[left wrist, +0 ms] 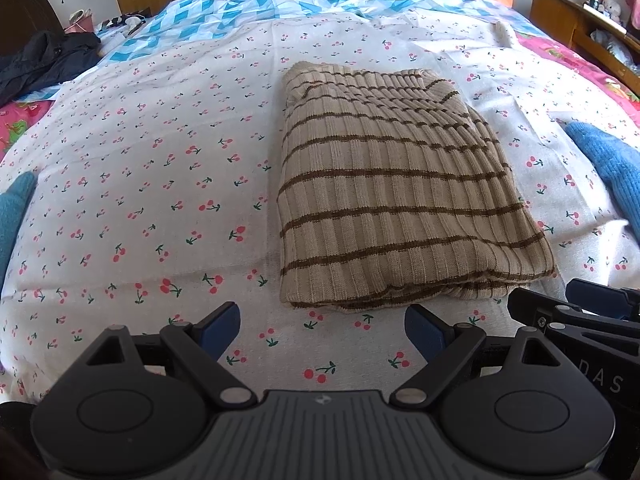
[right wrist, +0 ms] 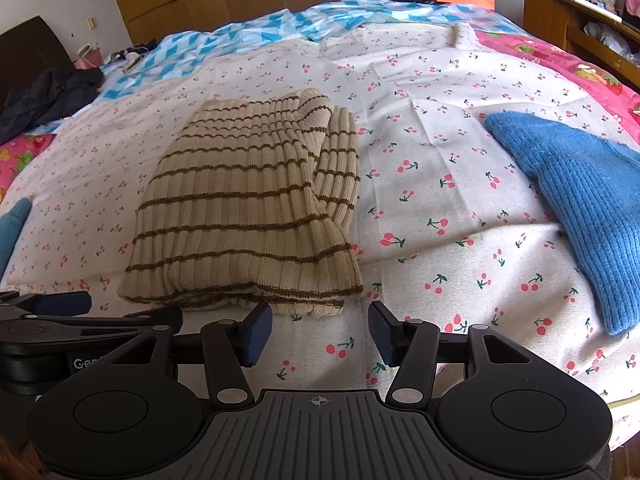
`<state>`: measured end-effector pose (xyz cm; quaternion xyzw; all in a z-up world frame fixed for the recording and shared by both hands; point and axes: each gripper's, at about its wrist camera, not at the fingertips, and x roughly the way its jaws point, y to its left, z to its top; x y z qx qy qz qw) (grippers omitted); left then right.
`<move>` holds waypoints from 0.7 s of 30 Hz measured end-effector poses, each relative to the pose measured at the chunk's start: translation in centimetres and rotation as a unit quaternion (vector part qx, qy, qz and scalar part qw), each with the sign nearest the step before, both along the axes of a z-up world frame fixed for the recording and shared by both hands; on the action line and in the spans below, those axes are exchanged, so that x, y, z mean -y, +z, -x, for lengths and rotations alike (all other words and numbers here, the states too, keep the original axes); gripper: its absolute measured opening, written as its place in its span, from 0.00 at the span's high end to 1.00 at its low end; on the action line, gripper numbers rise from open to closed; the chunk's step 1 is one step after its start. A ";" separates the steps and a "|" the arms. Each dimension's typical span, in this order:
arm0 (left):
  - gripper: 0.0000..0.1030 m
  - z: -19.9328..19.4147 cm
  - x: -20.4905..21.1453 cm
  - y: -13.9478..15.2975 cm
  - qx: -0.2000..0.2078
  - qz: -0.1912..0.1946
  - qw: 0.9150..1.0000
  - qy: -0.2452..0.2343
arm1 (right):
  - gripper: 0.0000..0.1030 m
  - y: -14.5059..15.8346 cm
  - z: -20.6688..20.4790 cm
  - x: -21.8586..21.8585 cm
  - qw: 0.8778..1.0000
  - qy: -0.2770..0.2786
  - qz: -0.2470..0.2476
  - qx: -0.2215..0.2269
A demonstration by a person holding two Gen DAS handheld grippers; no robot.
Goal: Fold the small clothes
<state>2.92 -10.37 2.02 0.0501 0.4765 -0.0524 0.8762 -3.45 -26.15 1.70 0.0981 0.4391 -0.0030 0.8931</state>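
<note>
We judge the striped sweater (left wrist: 392, 196) already folded into a compact stack on the cherry-print sheet (left wrist: 140, 200); next likely the blue knit (right wrist: 576, 200), right of frame. Sweater lies centre-frame, just beyond both tools. Left gripper (left wrist: 322, 330) and right gripper (right wrist: 320, 334): jaws wide apart, holding nothing.
</note>
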 end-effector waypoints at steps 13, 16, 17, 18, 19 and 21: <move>0.09 0.1 0.1 -0.1 0.003 0.001 1.000 -0.001 | 0.48 0.0 0.2 0.1 1.000 -0.003 0.002 0.001; 0.09 0.1 0.1 -0.1 0.005 0.001 1.000 -0.001 | 0.48 0.0 0.2 0.1 1.000 -0.003 0.003 0.003; 0.09 0.1 0.1 -0.1 0.006 0.001 1.000 -0.002 | 0.48 0.0 0.2 0.1 1.000 -0.003 0.003 0.003; 0.09 0.2 0.1 0.0 0.009 0.000 1.000 -0.003 | 0.48 0.1 0.2 0.1 1.000 -0.004 0.002 0.003; 0.09 0.2 0.1 0.0 0.011 -0.002 1.000 -0.004 | 0.48 0.1 0.2 0.1 1.000 -0.004 0.002 0.003; 0.09 0.2 0.2 0.1 0.013 -0.003 1.000 -0.005 | 0.48 0.1 0.3 0.1 1.000 -0.005 0.003 0.004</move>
